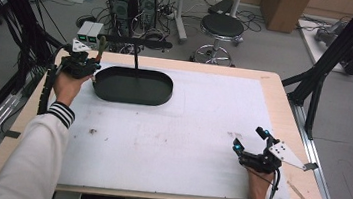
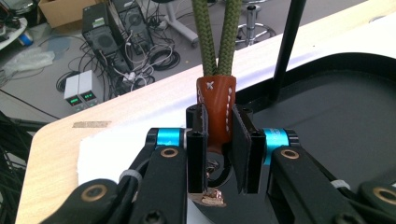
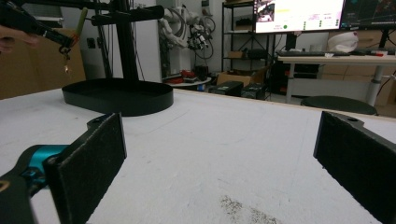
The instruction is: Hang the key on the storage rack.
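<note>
The left claw is clamped on a brown leather tab with white stitching; both black pads press its sides, and two strands of olive-green cord rise out of the tab's top. Below the pads hangs a metal ring with a small copper-coloured piece — probably a key fitting, though it is too blurred to be sure. In the high view the left claw is held at the far left corner of the tabletop, just beside the left end of the black oval tray, whose thin upright post carries a horizontal bar above it. The right claw rests low on the white mat near the right front edge, well apart from the tray — its jaws stand wide, with bare mat between the pads and nothing held.
</note>
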Demonstrator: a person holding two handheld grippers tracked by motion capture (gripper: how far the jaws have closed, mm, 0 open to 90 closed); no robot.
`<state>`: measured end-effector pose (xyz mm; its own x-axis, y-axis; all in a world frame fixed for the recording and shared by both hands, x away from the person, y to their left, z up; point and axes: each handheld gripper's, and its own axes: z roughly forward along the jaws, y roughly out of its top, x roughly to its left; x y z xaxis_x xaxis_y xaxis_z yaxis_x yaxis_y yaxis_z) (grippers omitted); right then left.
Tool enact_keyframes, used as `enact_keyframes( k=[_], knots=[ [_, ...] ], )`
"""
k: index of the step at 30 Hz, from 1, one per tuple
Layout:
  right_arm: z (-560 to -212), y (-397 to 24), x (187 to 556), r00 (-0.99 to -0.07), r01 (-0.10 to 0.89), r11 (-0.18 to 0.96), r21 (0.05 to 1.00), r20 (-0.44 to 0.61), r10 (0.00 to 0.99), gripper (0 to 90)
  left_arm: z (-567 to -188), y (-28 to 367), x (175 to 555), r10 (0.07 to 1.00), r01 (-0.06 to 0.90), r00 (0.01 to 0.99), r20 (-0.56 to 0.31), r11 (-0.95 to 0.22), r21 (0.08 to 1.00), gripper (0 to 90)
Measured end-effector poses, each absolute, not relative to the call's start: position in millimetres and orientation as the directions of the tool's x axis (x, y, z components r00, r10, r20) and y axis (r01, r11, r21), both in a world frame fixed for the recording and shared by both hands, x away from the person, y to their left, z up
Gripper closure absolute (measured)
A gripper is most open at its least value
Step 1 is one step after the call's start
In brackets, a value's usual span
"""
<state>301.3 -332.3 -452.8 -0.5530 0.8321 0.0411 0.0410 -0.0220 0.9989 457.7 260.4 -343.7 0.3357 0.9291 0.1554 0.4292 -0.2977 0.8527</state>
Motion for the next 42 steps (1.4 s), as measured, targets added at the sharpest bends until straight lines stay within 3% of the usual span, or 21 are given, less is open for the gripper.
enact_keyframes(
  k=[33, 35, 38, 40, 42],
  knots=[
    [-453, -333, 302, -0.554, 0.047, -0.042, 0.998, 0.061, 0.831, 1.4, -355, 263, 480, 0.943, 0.471, 0.31, 0.119, -0.261, 0.843, 74.5],
    [-453, -334, 302, -0.553, 0.041, -0.038, 0.998, 0.055, 0.831, 1.4, -356, 265, 481, 0.941, 0.472, 0.321, 0.11, -0.259, 0.842, 67.6],
    [-453, -334, 302, -0.554, 0.047, -0.039, 0.998, 0.059, 0.831, 1.4, -361, 269, 483, 0.931, 0.467, 0.36, 0.061, -0.236, 0.852, 40.1],
    [-453, -334, 302, -0.555, 0.047, -0.039, 0.998, 0.059, 0.83, 1.4, -360, 274, 483, 0.912, 0.452, 0.409, -0.024, -0.179, 0.874, 23.8],
    [-453, -334, 302, -0.555, 0.047, -0.039, 0.998, 0.059, 0.83, 1.4, -358, 277, 476, 0.885, 0.426, 0.459, -0.078, -0.142, 0.893, 11.7]
  ],
)
